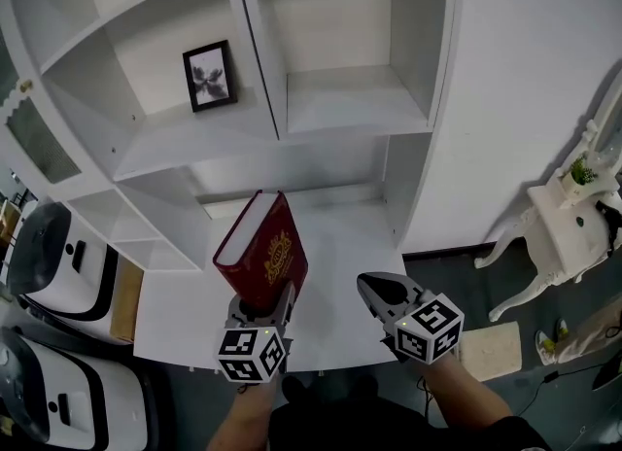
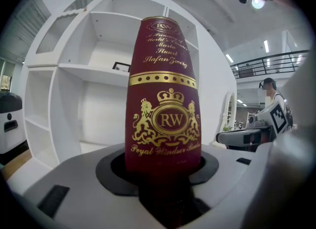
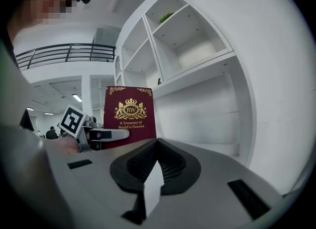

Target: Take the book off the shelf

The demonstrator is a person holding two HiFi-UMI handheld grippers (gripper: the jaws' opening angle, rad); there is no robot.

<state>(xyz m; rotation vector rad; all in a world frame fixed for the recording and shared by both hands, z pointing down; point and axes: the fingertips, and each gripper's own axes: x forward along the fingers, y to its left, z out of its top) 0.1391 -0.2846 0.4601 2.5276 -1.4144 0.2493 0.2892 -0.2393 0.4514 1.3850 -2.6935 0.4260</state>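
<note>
Left gripper (image 1: 262, 301) has the book (image 1: 264, 250) clamped by its lower end, jaws set wide on either side of it. The book rises straight up out of the grip, clear of the white shelf unit (image 1: 282, 138) ahead. In the left gripper view the book (image 2: 163, 99) fills the middle, and the gold print is plain: a crown over a ring with the letters "RW", a lion on each side, and a script line below beginning "Royal Windsor". Higher up is a dotted gold band, then script in which "Stefan Zweig" can be made out.

The right gripper view shows the front cover (image 3: 129, 114) up and to the left of its jaws. It has the same crowned "RW" crest, with "A Treasury of World's Classics" beneath. It's a deep burgundy hardback with gold corner ornaments, thick, its pale page edges visible in the head view.

Right gripper (image 1: 379, 292) sits just beside the left one, jaws closed together with nothing in them, the dark ribbed pads (image 3: 155, 161) meeting. Beyond the left gripper, a small black picture frame (image 1: 209, 75) stands on a shelf.
</note>
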